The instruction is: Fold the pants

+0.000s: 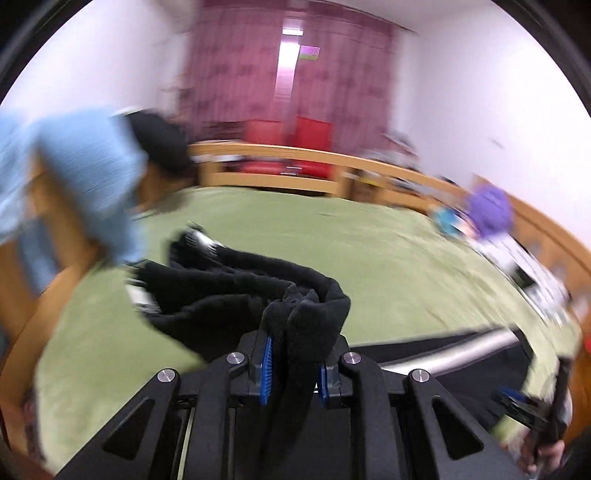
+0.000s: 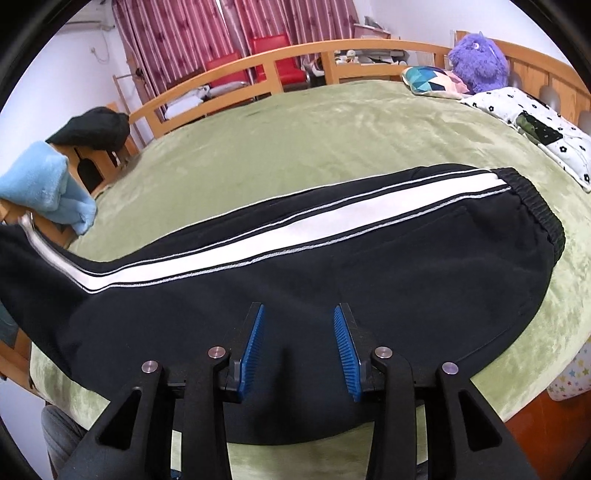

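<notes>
Left tool: blue ribbed pads pressed together on a bunched wad of black fabric, which is seen rising between them; taken to be the cuff end of the track pants. Left wrist view is heavily blurred. A limp rope of dark cloth is seen trailing away from the pinch across the bed.

Right tool: pads spread, nothing pinched. It is held over the seat and thigh area of the pants; contact with the cloth cannot be told.

Pants position: laid flat on the green plush bed cover, waistband toward the right of the right wrist view, white side stripe uppermost, leg end lifted off at far left.

Handling, judged:
- Soft, thick knit; no stiffness is shown, so sagging and bunching are expected wherever support is lacking.
- Light enough to be lifted by one pinch.
- Some cling to the plush cover is likely; dragging could be expected to wrinkle both layers.
- Nothing fragile.
- Best holds: the ribbed cuff and the elastic waistband, where cloth is doubled; an edge pinch through both layers is preferred to a mid-panel pinch.

Farther off: light blue folded cloth on the wooden bed frame, patterned cushion, purple plush toy, red chairs, curtains.
</notes>
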